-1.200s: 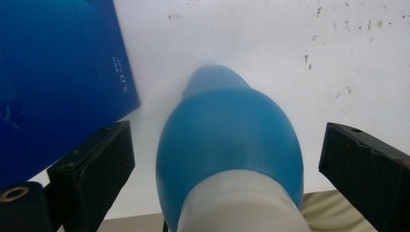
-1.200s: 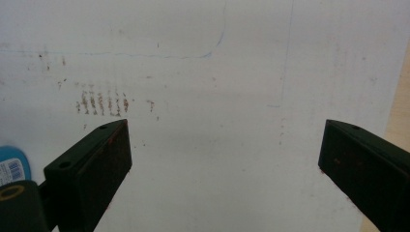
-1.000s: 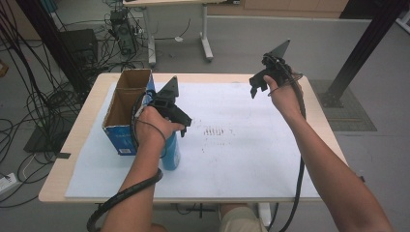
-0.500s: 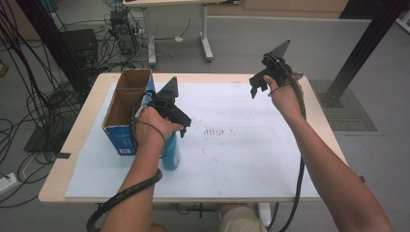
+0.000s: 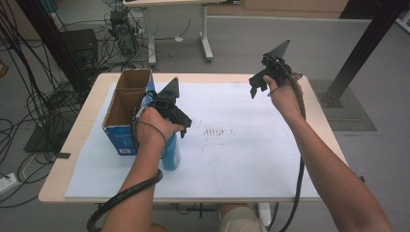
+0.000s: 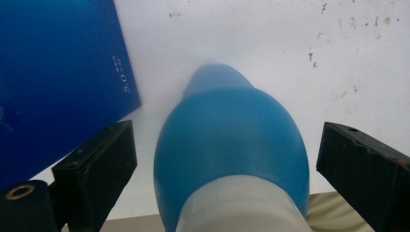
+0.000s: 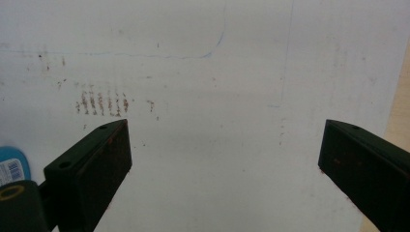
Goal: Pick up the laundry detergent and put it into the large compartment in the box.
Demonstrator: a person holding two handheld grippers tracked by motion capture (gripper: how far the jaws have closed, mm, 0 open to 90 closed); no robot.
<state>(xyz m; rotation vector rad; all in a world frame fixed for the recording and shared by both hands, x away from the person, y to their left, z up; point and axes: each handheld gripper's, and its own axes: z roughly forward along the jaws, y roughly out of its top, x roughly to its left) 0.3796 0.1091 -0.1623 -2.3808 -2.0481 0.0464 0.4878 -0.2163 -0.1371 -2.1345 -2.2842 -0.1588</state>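
High view: the blue plastic bottle (image 5: 171, 153) stands upright on the white sheet covering the wooden table (image 5: 67, 159), just beside the open blue cardboard box (image 5: 126, 108), at about 5 o'clock from it. The left tongs (image 5: 182, 129) hang over the bottle's top; the right tongs (image 5: 258, 87) are held high at about 2 o'clock from the bottle, well apart from it, over the far side of the sheet.

Left gripper view: the camera looks down the bottle (image 6: 231, 145), white cap (image 6: 241, 205) nearest. The two black jaws stand on either side of the body with clear gaps, so nothing is gripped; they have just been closing a little, with the bottle between them. The box wall (image 6: 58, 72) lies at 10 o'clock, close to the left jaw. The risk, as I judge it: that jaw could catch the box as the tongs close or descend, or the rounded, smooth body could slip or tip if pinched off-centre, knocking the bottle over.

Right gripper view: the right tongs (image 7: 225, 159) are spread wide and empty over the stained white sheet (image 7: 203, 72); a corner of the bottle's label (image 7: 12, 166) shows at 9 o'clock.
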